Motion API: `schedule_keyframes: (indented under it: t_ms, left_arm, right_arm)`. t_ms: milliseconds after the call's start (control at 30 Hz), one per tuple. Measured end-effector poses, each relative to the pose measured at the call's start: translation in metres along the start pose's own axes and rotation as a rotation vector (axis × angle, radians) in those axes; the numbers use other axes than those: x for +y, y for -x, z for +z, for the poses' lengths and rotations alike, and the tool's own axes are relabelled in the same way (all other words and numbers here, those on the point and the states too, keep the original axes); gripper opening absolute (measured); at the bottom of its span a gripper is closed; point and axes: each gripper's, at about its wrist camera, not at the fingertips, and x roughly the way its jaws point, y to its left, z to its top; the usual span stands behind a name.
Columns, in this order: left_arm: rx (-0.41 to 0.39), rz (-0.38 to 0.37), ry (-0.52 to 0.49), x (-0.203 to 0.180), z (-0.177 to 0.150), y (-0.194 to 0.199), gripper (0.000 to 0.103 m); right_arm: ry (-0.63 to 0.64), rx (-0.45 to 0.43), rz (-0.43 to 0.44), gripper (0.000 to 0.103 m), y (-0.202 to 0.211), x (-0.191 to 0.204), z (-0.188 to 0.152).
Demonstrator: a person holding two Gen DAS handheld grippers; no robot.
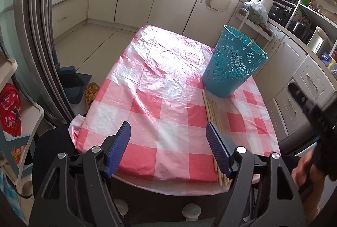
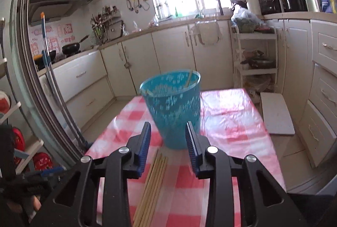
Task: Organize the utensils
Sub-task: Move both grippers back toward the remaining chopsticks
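- On a small table (image 1: 147, 113) covered in a pink and white checked plastic cloth, in a kitchen with cream cabinets, stands a teal perforated basket (image 1: 233, 64), upright, towards the far right of the tabletop.
- Inside the basket I can make out at least two pale chopsticks (image 2: 188, 80) leaning against its rim, so part of the sorting looks done (the right view is blurred, so I cannot count them exactly).
- A bundle of wooden chopsticks (image 1: 211, 113) lies flat on the cloth, side by side, running from just in front of the basket's base back to the near table edge. These are what is left to move.
- My left gripper (image 1: 168, 147) hovers over the near edge of the table with its blue-padded jaws spread wide and nothing between them. The flat bundle lies under and just beside its right-hand pad.
- My right gripper (image 2: 168, 147) is raised above the table, aimed at the basket, jaws parted and empty. The loose chopsticks lie below, between its two pads in the view.
- My judgement: the task is under way but mostly unfinished. Most of the chopsticks are on the cloth, and neither of my grippers holds one.
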Motion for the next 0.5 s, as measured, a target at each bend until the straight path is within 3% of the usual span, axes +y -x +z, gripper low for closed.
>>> schedule_keyframes:
  t_ms: [267,500]
  left_arm:
    - [-0.031,-0.006,0.007,0.0,0.0,0.014,0.071]
    - [-0.023,0.0,0.026,0.009,-0.008,0.017,0.072]
  right_arm:
    - [-0.002,0.233,0.035,0.034,-0.033,0.008,-0.047]
    - [0.01,0.329,0.03,0.031,-0.05,0.018,-0.065]
